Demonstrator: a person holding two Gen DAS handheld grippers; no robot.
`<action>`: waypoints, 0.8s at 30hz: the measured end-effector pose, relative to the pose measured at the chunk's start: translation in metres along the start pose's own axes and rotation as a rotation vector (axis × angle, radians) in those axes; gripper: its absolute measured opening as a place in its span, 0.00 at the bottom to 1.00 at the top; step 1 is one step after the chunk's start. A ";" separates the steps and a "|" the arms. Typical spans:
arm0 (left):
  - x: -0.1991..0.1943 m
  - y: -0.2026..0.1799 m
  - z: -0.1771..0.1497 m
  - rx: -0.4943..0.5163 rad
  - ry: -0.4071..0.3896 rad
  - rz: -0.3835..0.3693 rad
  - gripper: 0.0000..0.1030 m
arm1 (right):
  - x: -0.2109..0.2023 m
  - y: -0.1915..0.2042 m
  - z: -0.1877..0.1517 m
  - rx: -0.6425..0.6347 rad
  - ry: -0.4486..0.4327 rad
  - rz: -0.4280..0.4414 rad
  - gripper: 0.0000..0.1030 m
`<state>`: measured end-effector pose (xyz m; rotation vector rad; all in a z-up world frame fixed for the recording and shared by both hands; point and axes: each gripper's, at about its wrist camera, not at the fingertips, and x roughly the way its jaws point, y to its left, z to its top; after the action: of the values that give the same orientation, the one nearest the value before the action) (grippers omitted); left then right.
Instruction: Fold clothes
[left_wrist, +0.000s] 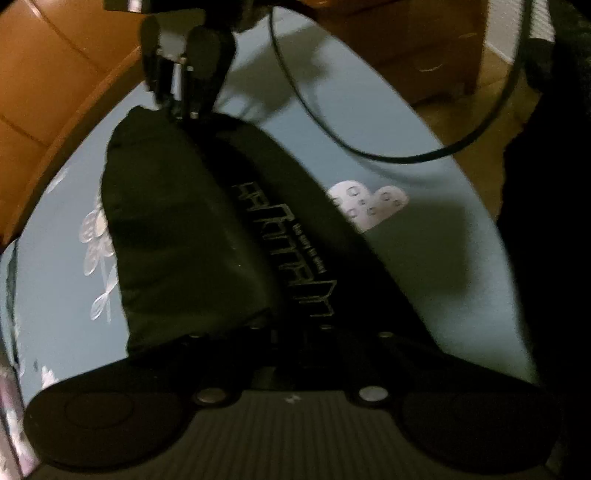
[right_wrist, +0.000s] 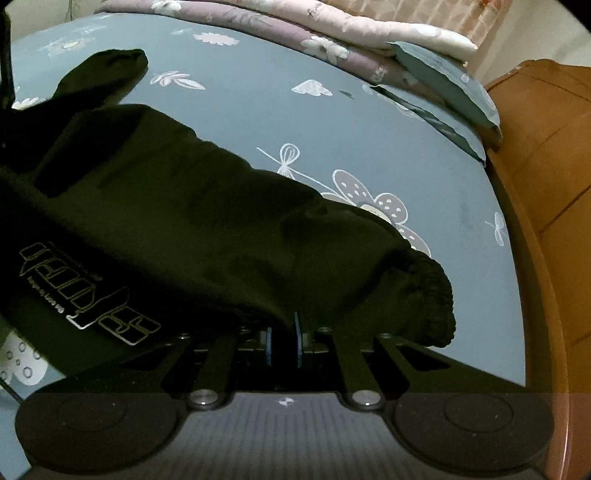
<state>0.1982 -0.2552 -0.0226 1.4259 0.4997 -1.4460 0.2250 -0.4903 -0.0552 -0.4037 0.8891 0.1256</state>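
Observation:
A black garment (left_wrist: 177, 229) with pale outline lettering hangs stretched between my two grippers above the blue flowered bed sheet (left_wrist: 424, 277). In the left wrist view its near end drapes over my left gripper (left_wrist: 290, 332) and hides the fingertips, which appear shut on it. The right gripper (left_wrist: 181, 107) pinches the far end at the top of that view. In the right wrist view the garment (right_wrist: 184, 206) runs off to the left. Its gathered elastic hem (right_wrist: 432, 295) bunches beside my right gripper (right_wrist: 282, 341), whose blue pads (right_wrist: 297, 339) are shut on the cloth.
Folded quilts (right_wrist: 332, 33) and a pillow (right_wrist: 443, 77) are stacked at the far side of the bed sheet (right_wrist: 351, 122). An orange wooden bed frame (right_wrist: 535, 184) borders the mattress. A black cable (left_wrist: 369, 147) loops over the bed edge near a wooden cabinet (left_wrist: 406, 48).

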 end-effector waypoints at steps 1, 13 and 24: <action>0.002 -0.001 0.001 0.006 -0.001 -0.014 0.03 | -0.002 0.000 -0.002 0.017 -0.003 0.003 0.12; 0.008 0.008 -0.015 -0.126 -0.025 -0.093 0.03 | -0.033 0.020 -0.034 0.285 -0.009 -0.063 0.59; -0.016 0.024 -0.027 -0.237 -0.080 -0.083 0.03 | -0.049 -0.050 -0.093 1.079 -0.266 0.165 0.63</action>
<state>0.2286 -0.2369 -0.0061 1.1669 0.6627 -1.4505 0.1401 -0.5694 -0.0550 0.6797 0.6135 -0.1534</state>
